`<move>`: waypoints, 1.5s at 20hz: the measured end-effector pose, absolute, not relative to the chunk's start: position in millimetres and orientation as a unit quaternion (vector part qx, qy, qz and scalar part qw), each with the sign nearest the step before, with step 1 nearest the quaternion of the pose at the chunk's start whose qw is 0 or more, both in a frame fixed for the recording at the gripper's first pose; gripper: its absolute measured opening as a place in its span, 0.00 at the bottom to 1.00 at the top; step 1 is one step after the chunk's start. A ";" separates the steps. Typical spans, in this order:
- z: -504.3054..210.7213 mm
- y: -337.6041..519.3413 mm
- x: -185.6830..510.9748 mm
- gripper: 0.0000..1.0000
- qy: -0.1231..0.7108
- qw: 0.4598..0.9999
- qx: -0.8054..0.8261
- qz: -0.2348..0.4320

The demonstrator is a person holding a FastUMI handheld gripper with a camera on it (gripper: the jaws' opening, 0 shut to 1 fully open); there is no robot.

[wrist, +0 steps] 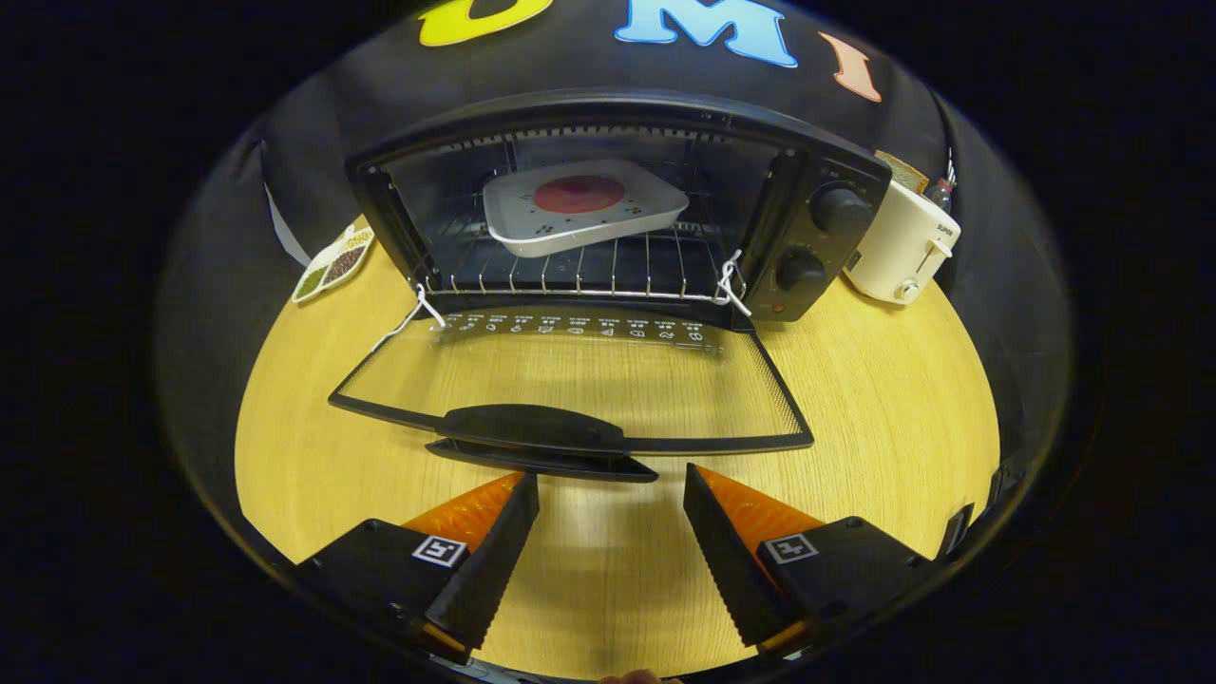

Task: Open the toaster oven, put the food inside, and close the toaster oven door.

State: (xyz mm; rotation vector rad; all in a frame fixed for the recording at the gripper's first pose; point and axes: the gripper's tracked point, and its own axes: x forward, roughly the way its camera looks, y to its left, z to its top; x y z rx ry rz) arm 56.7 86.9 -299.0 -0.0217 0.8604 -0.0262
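Hovering low over the round yellow wood-grain table [313, 456], just short of the black toaster oven [617, 209]: gripper [611, 494], fingers spread wide apart, nothing held between them, bare tabletop showing in the gap.

Relative to the toaster oven:
- Glass door with black frame [579, 375]: fully lowered, lying flat out toward the fingers, close over the tabletop.
- Black moulded door handle [537, 429]: on the door's front rim, just ahead of the left fingertip, apart from both fingers.
- White wire hinge links [731, 283]: at both lower corners of the opening, joining door to rack.
- Wire rack [579, 271]: inside the cavity, pulled level with the opening.
- White square tray [581, 217]: resting on the rack, well inside the cavity, turned slightly askew.
- Round reddish food item [578, 194]: lying flat at the centre of the tray.
- Two black control knobs [841, 209]: stacked on the right front panel.
- Cream pop-up toaster [901, 242]: just beside the right wall, slice of bread [902, 171] standing in its slot.
- Small white divided dish of green and brown grains [332, 264]: beside the left wall, near the table's rim.
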 end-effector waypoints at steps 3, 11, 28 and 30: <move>-274.3 94.0 58.7 0.98 0.385 0.923 -0.001 -0.005; -133.4 84.2 78.8 0.98 0.194 0.980 -0.037 0.023; 19.2 -83.9 -32.4 0.98 -0.002 0.995 -0.071 -0.068; 4.8 -89.7 -44.9 0.98 0.012 0.995 -0.066 -0.069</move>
